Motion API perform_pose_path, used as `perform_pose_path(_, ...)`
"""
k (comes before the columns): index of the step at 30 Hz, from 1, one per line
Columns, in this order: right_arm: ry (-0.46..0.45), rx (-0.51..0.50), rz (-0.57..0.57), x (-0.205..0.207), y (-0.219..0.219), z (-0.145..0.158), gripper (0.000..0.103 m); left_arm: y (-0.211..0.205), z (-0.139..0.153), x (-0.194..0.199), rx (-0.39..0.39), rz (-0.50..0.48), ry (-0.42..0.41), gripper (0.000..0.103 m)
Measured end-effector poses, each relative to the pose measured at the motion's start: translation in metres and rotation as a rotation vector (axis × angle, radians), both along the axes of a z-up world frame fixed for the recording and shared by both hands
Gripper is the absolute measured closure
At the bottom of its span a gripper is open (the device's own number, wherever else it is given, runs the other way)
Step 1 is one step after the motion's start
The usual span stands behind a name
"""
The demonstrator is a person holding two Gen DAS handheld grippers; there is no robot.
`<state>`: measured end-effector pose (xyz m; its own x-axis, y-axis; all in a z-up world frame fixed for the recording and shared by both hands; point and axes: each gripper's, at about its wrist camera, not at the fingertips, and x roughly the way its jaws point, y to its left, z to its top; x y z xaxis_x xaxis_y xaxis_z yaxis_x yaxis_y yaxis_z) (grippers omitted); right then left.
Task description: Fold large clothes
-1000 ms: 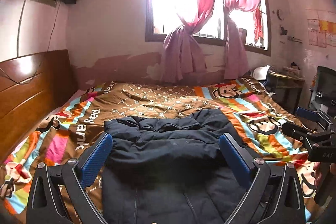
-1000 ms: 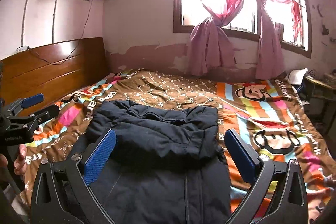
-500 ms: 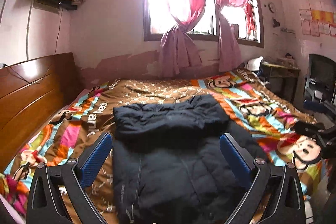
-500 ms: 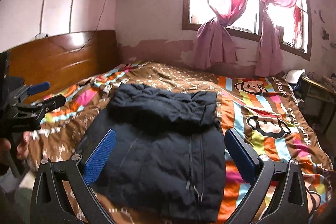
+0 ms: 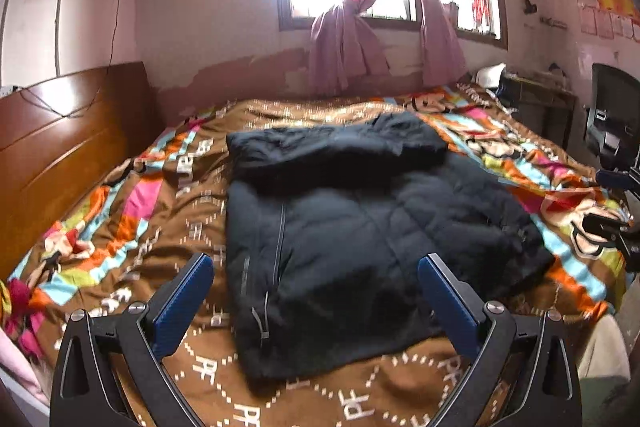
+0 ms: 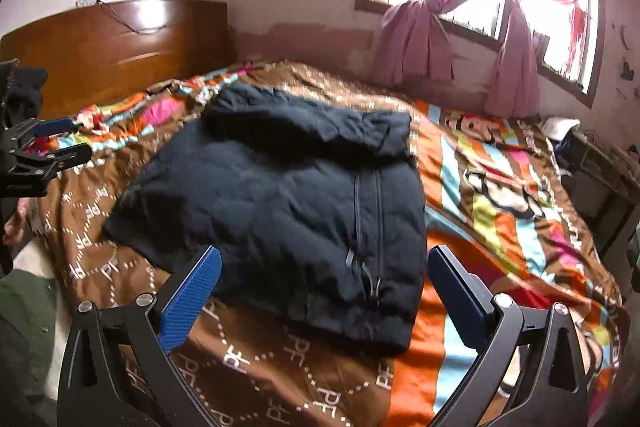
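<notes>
The jacket lies flat in the middle of the bed, on the patterned cover, its far part already turned over onto the body as a thick dark band. It looks puffy and soft, light for its bulk, likely slick on the surface and springy, so a fold may creep open. I would take hold at the near hem corners, pinching both layers by the zip edge.

Both tongs hang over the near edge of the bed, clear of the cloth. The left gripper stands wide and empty, the jacket's near hem showing between its fingers. The right gripper is likewise spread wide, holding nothing, with the hem just beyond it.
</notes>
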<state>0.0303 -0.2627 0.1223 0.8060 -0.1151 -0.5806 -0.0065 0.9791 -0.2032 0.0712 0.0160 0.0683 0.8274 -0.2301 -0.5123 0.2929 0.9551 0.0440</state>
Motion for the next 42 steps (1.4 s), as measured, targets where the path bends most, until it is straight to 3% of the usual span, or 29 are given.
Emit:
perform_pose_path(11, 0.218, 0.049, -0.048, 0.022, -0.014, -0.082, 0.001, 0.012, -0.073, 0.000, 0.044, 0.005, 0.144, 0.000)
perform_pose_path(21, 0.338, -0.084, -0.107, 0.046, -0.018, -0.131, 0.001, 0.008, -0.107, 0.013, 0.068, 0.029, 0.200, 0.000)
perform_pose_path(25, 0.347, -0.133, -0.118, 0.052, -0.017, -0.146, 0.001, 0.006, -0.114, 0.015, 0.083, 0.028, 0.209, 0.000)
perform_pose_path(28, 0.314, -0.126, -0.110, 0.055, -0.018, -0.151, 0.001, 0.005, -0.121, 0.017, 0.096, 0.028, 0.223, 0.000)
perform_pose_path(33, 0.272, -0.201, -0.114, 0.061, -0.010, -0.158, 0.002, 0.003, -0.131, 0.022, 0.127, 0.032, 0.254, 0.000)
perform_pose_path(42, 0.244, -0.210, -0.080, 0.081, -0.014, -0.134, 0.001, 0.000, -0.135, 0.023, 0.138, 0.025, 0.254, 0.000)
